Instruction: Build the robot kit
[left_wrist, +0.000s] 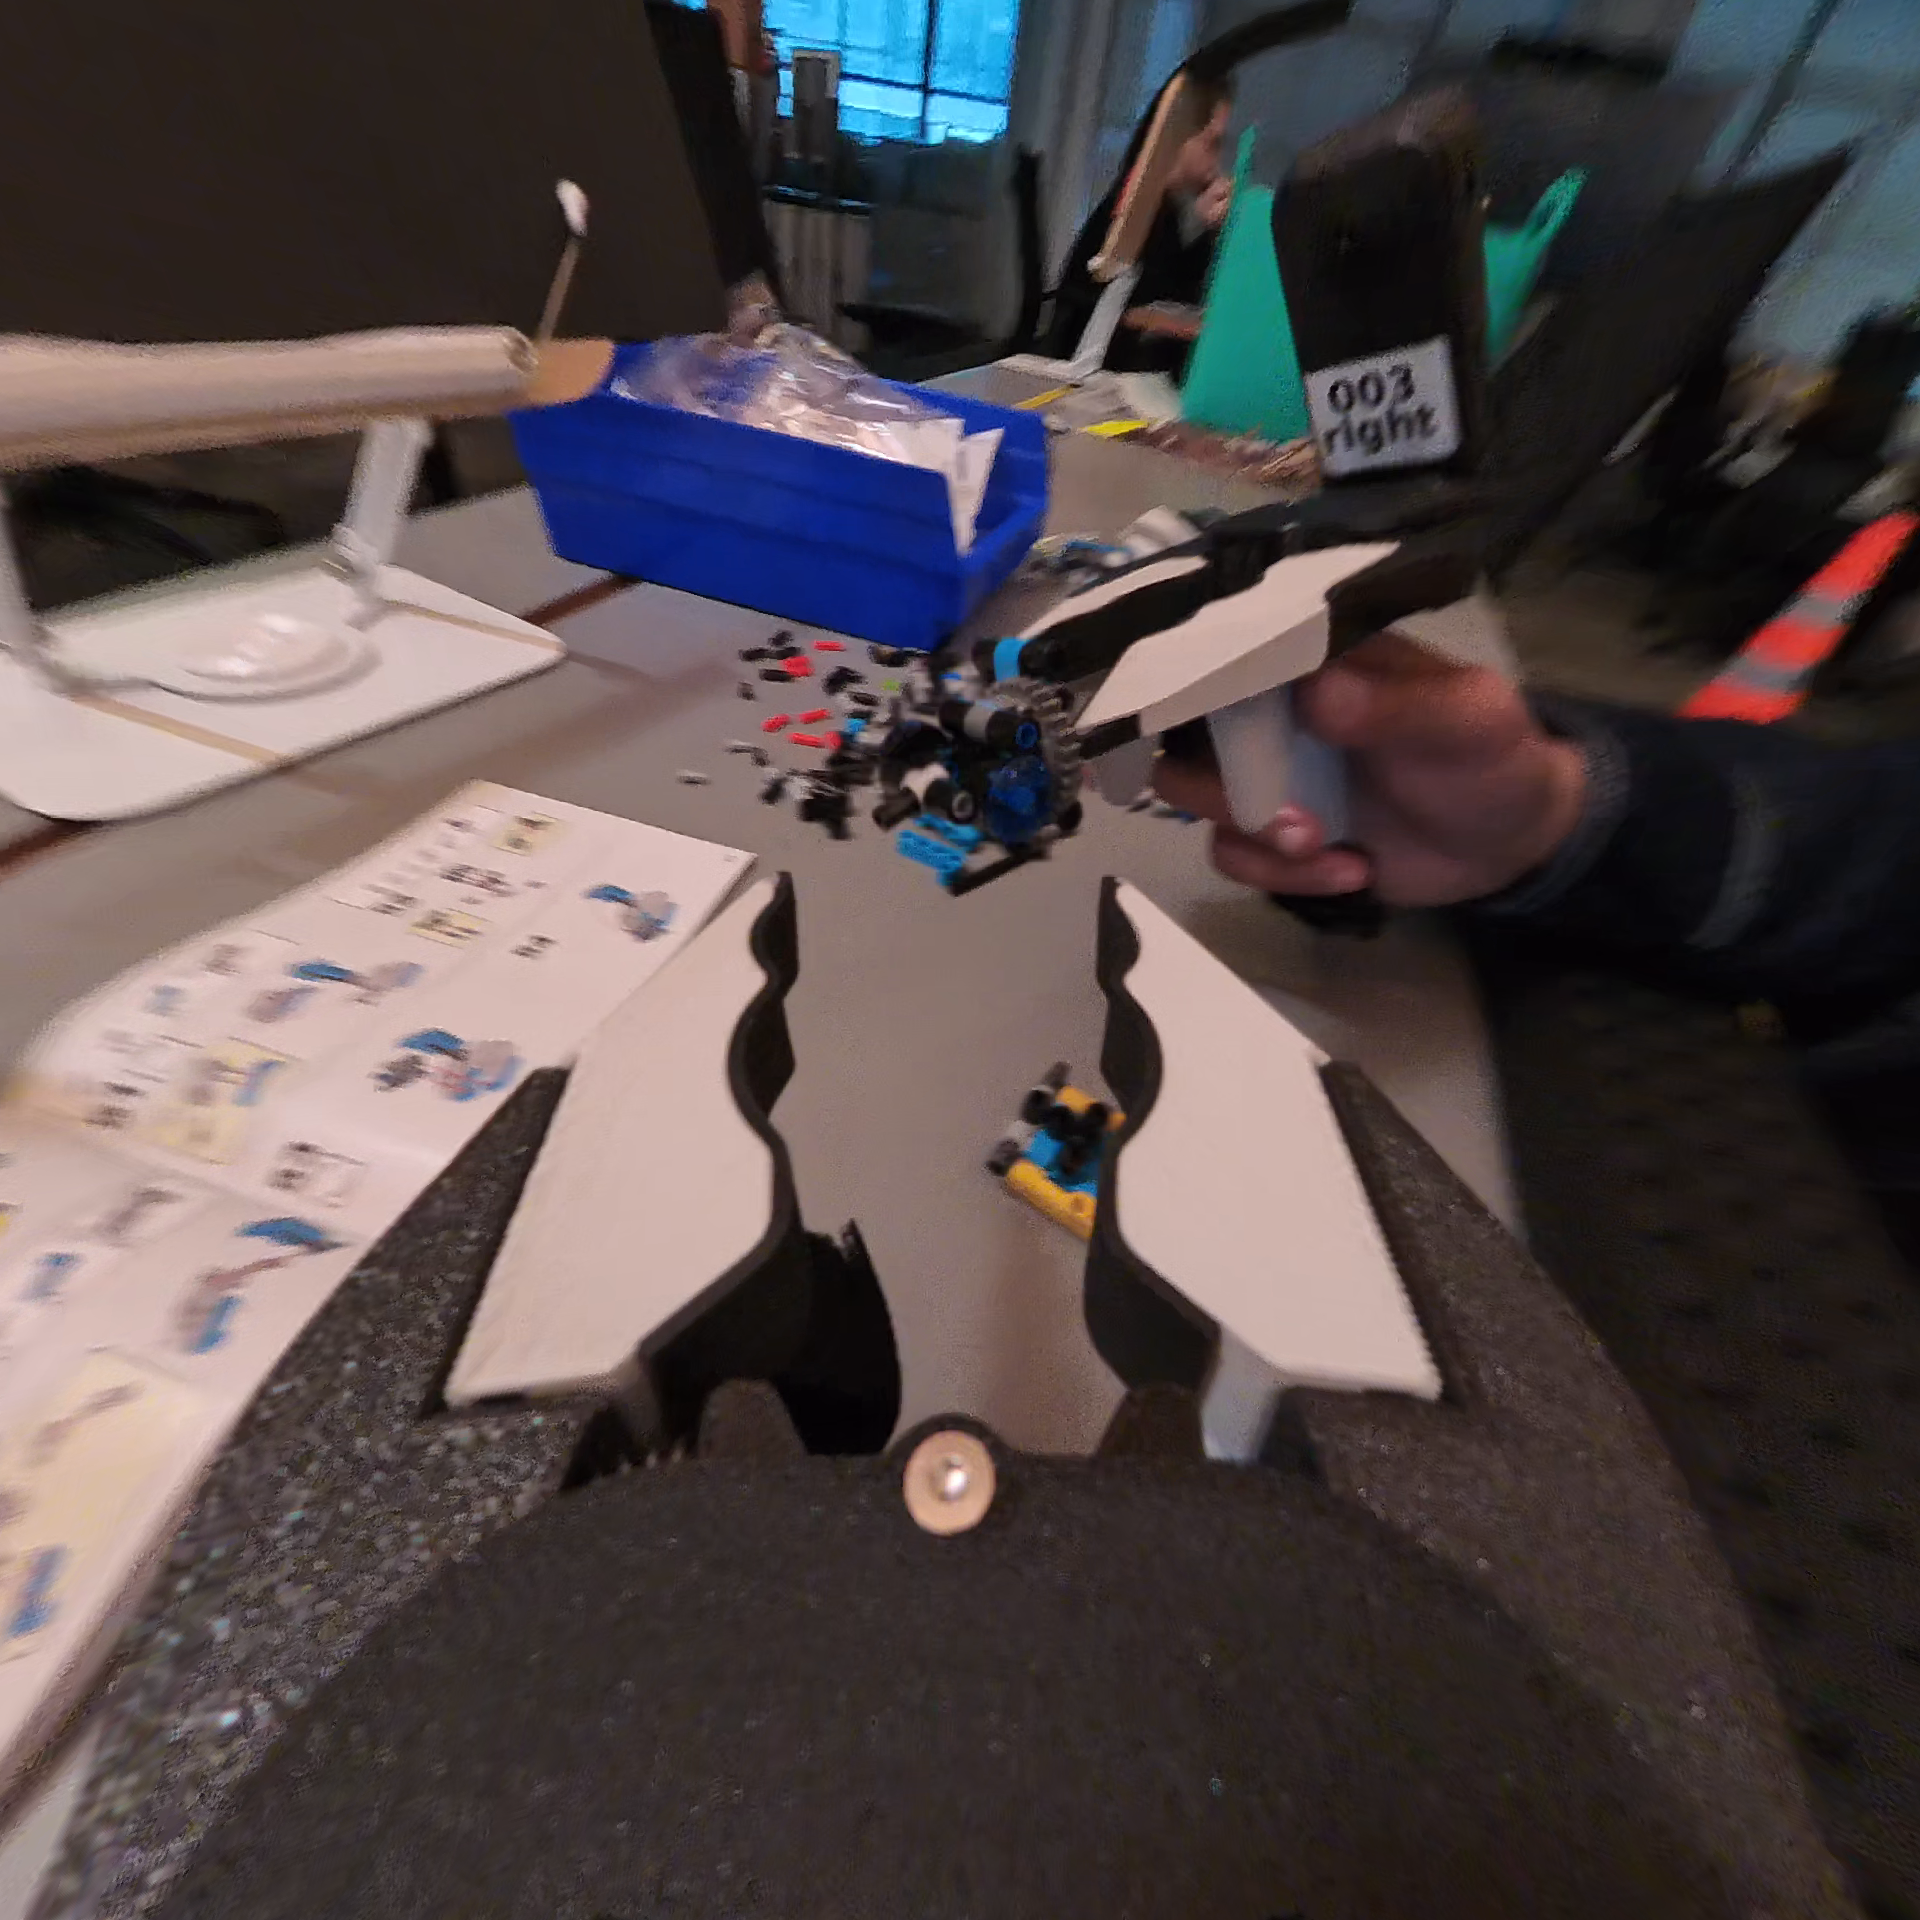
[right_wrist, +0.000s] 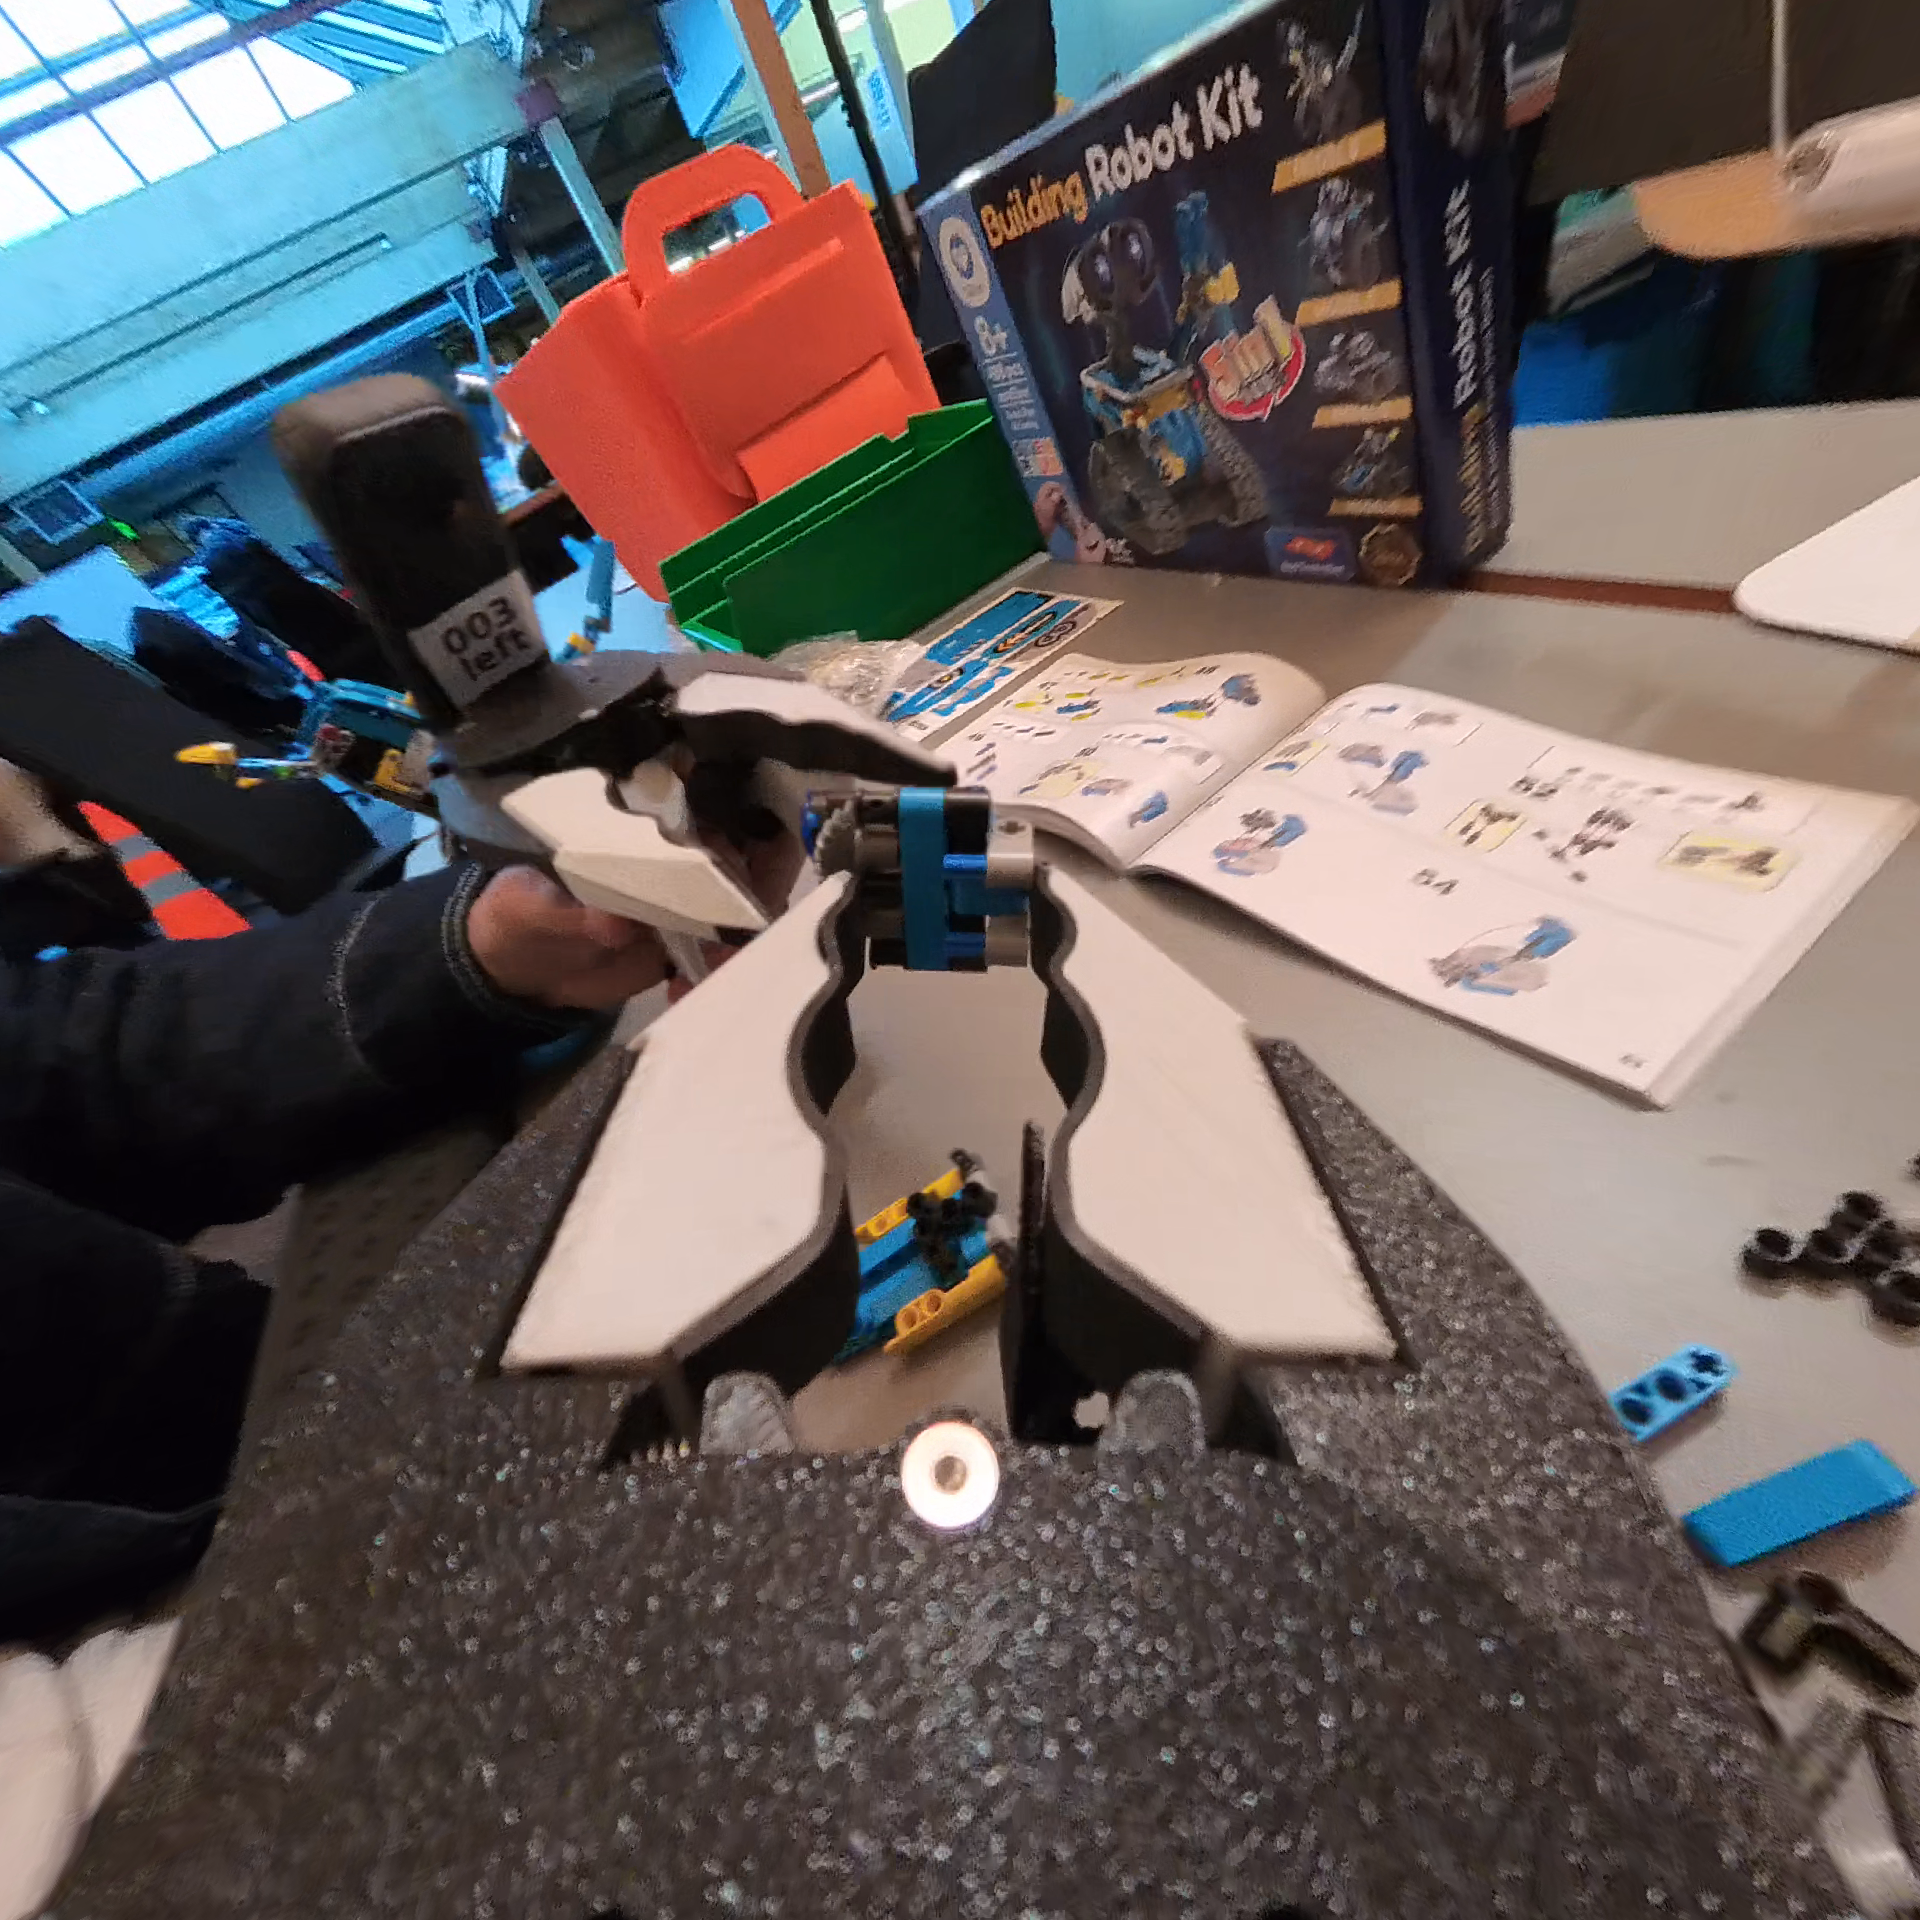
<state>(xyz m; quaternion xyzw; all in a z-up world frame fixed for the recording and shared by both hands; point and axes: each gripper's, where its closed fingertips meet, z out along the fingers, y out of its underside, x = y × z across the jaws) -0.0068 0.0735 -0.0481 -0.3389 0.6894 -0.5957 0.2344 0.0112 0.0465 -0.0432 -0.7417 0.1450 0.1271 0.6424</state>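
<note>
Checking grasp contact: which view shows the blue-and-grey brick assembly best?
Right wrist view: the brick assembly sits sharp and central, pinched at the right gripper tips. The left wrist view shows it farther off, blurred against loose parts.

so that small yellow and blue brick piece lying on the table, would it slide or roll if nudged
The small yellow and blue brick piece would probably slide, not roll: it lies flat on the smooth grey table. It looks light, so the open left gripper could easily skid it. The black pegs on top might pop off.
</note>
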